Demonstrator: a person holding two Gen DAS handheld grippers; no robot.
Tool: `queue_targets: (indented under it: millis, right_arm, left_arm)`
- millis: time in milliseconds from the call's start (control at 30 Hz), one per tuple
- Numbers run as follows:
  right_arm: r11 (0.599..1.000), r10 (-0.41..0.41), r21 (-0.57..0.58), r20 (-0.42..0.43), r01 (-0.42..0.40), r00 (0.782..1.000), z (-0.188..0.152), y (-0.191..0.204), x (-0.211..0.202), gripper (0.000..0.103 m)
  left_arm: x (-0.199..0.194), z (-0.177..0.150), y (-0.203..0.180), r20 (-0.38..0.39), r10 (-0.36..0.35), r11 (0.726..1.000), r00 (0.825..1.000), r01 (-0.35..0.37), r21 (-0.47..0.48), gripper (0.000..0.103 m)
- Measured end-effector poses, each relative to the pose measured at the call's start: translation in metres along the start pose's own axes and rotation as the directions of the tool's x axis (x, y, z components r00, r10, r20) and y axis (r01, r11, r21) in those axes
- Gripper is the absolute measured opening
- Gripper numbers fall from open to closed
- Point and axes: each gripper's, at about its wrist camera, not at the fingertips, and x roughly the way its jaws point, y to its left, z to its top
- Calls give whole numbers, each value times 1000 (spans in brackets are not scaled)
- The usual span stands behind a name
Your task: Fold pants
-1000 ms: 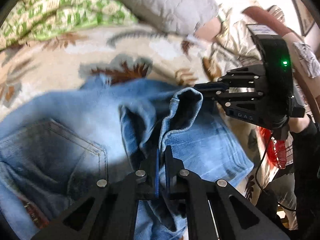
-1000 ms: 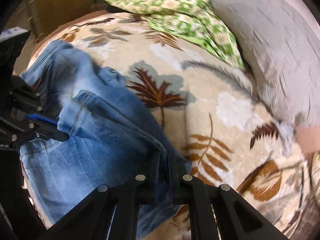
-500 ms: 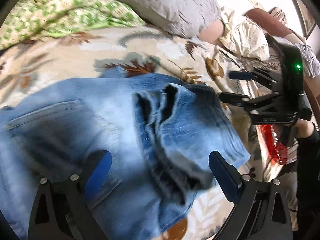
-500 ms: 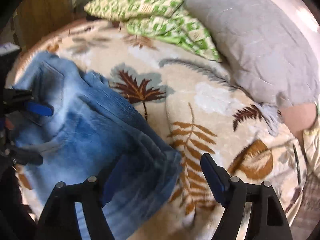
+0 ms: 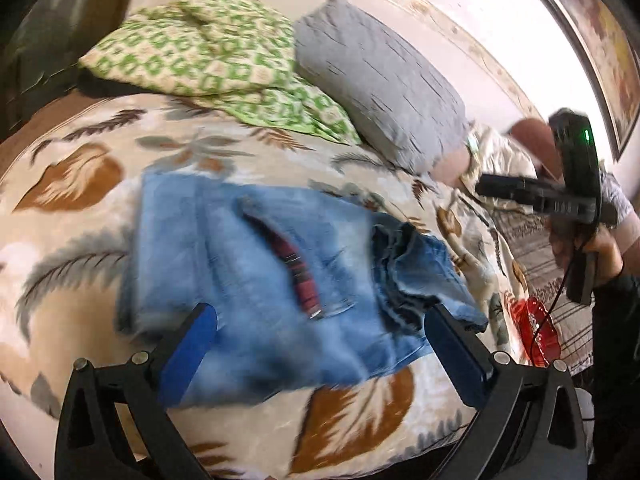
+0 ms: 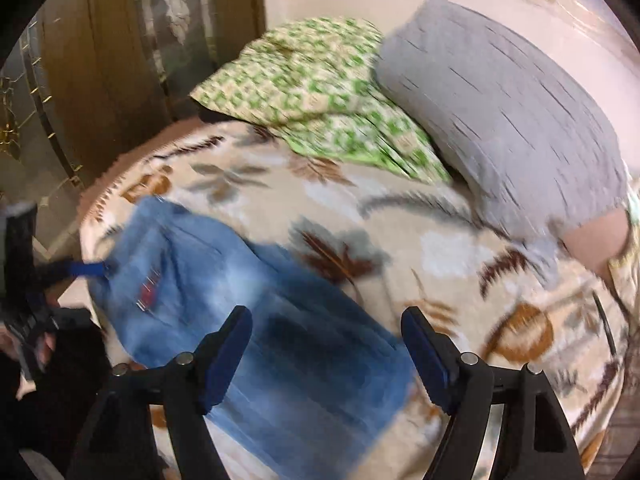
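While both claws, left claw (image 5: 320,344) and right claw (image 6: 326,354), hang spread above the folded jeans (image 5: 280,280) (hem bunched), the loose fold may slump open.

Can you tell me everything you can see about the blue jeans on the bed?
The jeans are faded light-blue denim, folded into a rough rectangle and lying flat on the leaf-patterned blanket. A dark red striped strip shows on top; bunched layered edges sit at one end. Both the left gripper and right gripper are open above them, touching nothing.
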Motion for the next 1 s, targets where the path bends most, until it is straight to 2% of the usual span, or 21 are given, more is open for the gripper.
queue_targets:
  millis: [100,233,367,533,633,767,1000]
  right_arm:
    - [998,6,-70,-25,-8,1000,28,42,11,80]
    - [985,18,-170,-84,-32,996,59,97,32,80]
    - [963,-20,-269,-173,-27,985,82,153,64,80]
    - [934,-59,-356,-243,-32,968,103,206,98,80]
    - [929,-81,-369,-284,-31,955,113,226,121,80]
    - [932,-88,-359,-326,-37,941,122,238,143,80]
    - [943,-104,-328,-435,-50,894,134,254,196,80]
  left_arm:
    - [-8,-14,18,8,-2,999,1000,2,-37,103]
    - [-14,-34,46,52,-5,990,999,12,-141,103]
    - [-5,-47,66,57,-18,970,998,32,-241,103]
    - [10,-46,79,74,-93,956,993,110,-270,103]
    - [26,-40,93,92,-126,936,988,149,-320,103]
    - [30,-35,105,169,-153,912,974,205,-355,103]
    - [29,-38,96,189,-120,938,975,173,-300,103]
